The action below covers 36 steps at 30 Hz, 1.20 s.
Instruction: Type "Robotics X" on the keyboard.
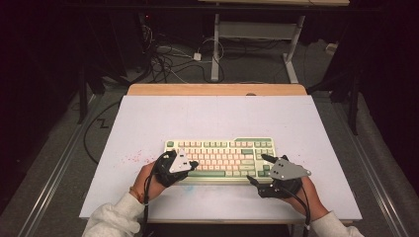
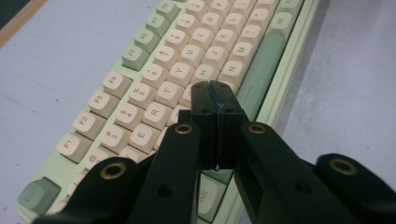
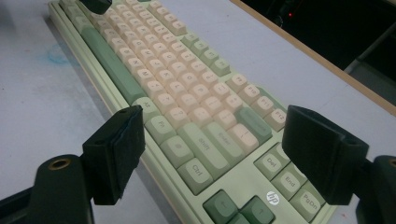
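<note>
A pale green keyboard (image 1: 220,154) with cream and green keys lies on the white table top (image 1: 212,116), near its front edge. My left gripper (image 1: 191,163) is shut with nothing between its pads, its tip low over the letter keys left of the space bar. In the left gripper view the closed jaws of the left gripper (image 2: 215,95) hover over the keyboard (image 2: 140,56) near the G and H keys. My right gripper (image 1: 257,169) stands open at the keyboard's right end. In its own view the right gripper (image 3: 217,135) frames the Shift and Ctrl corner of the keyboard (image 3: 187,93).
A wooden strip (image 1: 217,89) borders the table's far side. Red specks (image 1: 132,158) dot the top left of the keyboard. Beyond the table, cables (image 1: 168,61) lie on the floor beside white desk legs (image 1: 216,49).
</note>
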Each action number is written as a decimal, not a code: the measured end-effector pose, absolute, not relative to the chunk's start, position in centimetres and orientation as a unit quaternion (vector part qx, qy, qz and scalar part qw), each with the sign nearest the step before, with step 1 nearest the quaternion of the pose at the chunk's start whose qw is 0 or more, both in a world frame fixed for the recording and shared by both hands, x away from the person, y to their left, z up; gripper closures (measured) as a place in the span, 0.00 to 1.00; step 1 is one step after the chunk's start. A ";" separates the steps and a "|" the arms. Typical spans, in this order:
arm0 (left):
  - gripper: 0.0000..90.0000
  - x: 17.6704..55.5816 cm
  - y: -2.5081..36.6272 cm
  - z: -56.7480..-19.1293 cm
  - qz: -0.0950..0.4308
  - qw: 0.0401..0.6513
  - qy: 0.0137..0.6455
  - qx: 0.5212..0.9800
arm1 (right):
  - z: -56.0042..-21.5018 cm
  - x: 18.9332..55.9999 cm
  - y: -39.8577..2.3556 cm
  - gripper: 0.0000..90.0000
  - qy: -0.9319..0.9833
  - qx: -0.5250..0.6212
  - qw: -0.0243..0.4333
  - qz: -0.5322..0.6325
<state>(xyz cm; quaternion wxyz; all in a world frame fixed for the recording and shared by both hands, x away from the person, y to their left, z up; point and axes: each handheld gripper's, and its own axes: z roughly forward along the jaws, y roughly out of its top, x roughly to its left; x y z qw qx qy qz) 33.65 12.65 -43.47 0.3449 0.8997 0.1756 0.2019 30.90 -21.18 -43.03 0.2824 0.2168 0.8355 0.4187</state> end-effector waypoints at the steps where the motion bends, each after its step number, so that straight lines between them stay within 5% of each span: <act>1: 0.97 33.6 12.7 -43.5 0.206 0.344 0.176 0.899 | -43.0 30.9 -21.2 0.24 0.837 0.214 0.278 0.420; 11: 0.87 33.6 13.6 -43.0 0.235 0.361 0.186 0.883 | -42.9 30.9 -21.5 0.22 0.831 0.218 0.283 0.427; 16: 0.70 33.5 13.8 -42.9 0.244 0.367 0.187 0.878 | -42.8 31.0 -21.7 0.23 0.826 0.224 0.287 0.429; 36: 0.28 33.0 13.7 -43.4 0.269 0.377 0.189 0.866 | -42.8 31.1 -21.8 0.22 0.825 0.235 0.286 0.427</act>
